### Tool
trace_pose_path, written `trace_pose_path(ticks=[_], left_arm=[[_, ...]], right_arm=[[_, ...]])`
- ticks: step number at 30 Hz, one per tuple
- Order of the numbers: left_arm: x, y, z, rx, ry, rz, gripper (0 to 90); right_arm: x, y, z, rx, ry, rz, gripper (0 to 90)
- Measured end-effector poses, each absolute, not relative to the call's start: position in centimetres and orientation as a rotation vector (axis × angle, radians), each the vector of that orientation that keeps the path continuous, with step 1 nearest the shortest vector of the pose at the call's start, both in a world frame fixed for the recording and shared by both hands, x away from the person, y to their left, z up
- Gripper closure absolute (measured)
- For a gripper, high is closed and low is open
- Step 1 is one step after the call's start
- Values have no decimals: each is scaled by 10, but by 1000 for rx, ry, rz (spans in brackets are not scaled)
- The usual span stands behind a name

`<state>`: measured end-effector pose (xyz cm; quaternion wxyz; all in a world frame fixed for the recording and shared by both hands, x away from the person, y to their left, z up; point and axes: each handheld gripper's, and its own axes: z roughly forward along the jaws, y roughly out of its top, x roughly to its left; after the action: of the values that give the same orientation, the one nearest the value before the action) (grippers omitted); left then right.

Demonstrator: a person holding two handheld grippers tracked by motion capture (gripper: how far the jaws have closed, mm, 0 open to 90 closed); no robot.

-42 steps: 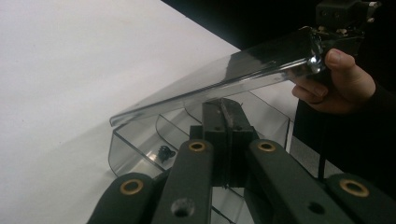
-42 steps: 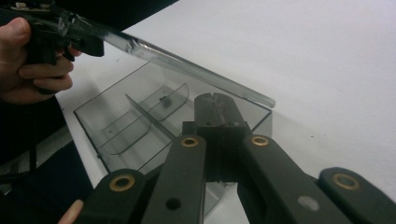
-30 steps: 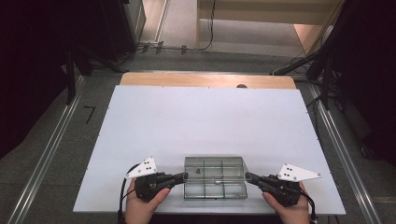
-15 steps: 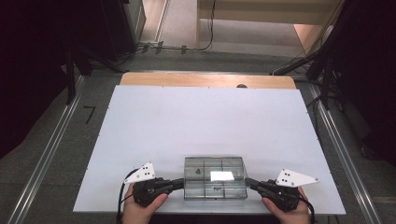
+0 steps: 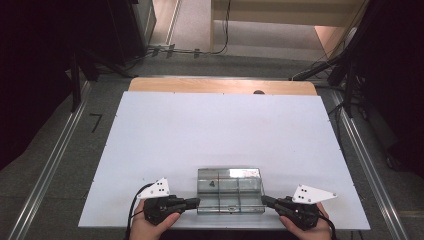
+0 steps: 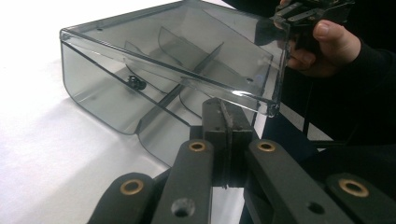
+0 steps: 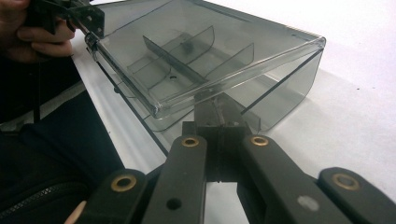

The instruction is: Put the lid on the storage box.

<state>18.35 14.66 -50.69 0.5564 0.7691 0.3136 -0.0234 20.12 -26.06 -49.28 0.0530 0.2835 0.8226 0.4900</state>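
2 closed grippers, left gripper point(image 5: 192, 202) and right gripper point(image 5: 266, 201), flank the clear box point(image 5: 230, 189), tips under its raised lid point(image 6: 187, 56).

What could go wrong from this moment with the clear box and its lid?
1. The lid is raised at an angle, with the shut left gripper and right gripper under its front corners. If either slips off the smooth edge, the lid may snap down.
2. The box sits near the table front edge; uneven lifting might drag or tip it toward the person.
3. A small dark part lies in one compartment; a jolt might throw it out.
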Motion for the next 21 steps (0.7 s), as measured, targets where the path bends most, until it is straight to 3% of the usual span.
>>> trace_pose_path(ticks=[21], left_arm=[[183, 149, -510, 1889, 732, -22, 899]], right_arm=[[203, -264, -497, 869, 2534, 1399, 881]])
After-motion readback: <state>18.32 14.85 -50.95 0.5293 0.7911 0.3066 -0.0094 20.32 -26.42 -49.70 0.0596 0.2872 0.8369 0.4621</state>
